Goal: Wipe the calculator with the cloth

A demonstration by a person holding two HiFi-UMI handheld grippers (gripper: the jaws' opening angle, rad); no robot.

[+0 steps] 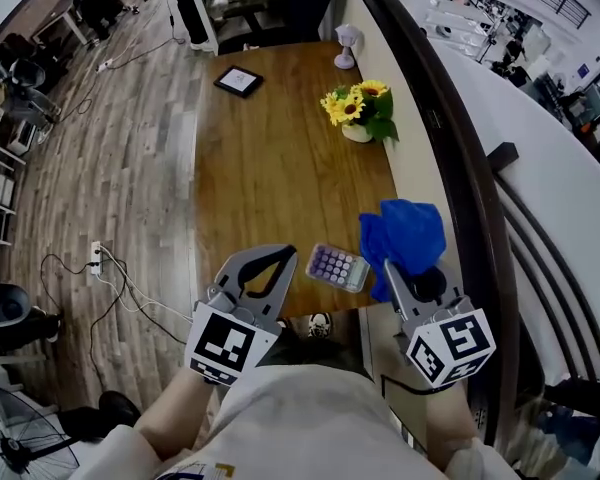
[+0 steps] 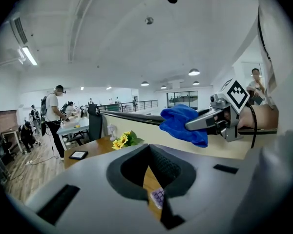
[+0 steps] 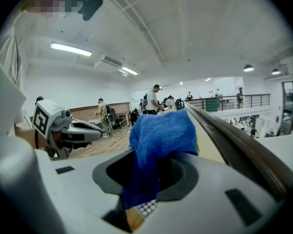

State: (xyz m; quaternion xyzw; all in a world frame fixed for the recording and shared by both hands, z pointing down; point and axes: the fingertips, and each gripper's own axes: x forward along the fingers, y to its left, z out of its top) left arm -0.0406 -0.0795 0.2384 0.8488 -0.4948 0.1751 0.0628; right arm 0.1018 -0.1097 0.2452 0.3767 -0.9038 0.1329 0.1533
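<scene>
The calculator (image 1: 337,266) lies crosswise near the tabletop's (image 1: 280,158) front edge, between the two grippers. The right gripper (image 1: 395,278), fingers clamped on the blue cloth (image 1: 405,233), is just right of it. The left gripper (image 1: 288,254) has its fingers closed on nothing.

A long brown wooden table (image 1: 280,158) stood on a grey-brown plank floor (image 1: 130,168). Along the table's right edge ran a cream half-wall (image 1: 412,168) topped by a dark curved handrail (image 1: 458,158). Left of the table lay a white power strip (image 1: 96,258) with black cables. Above the table, the white ceiling (image 2: 136,48) carried round lamps (image 2: 194,72).
</scene>
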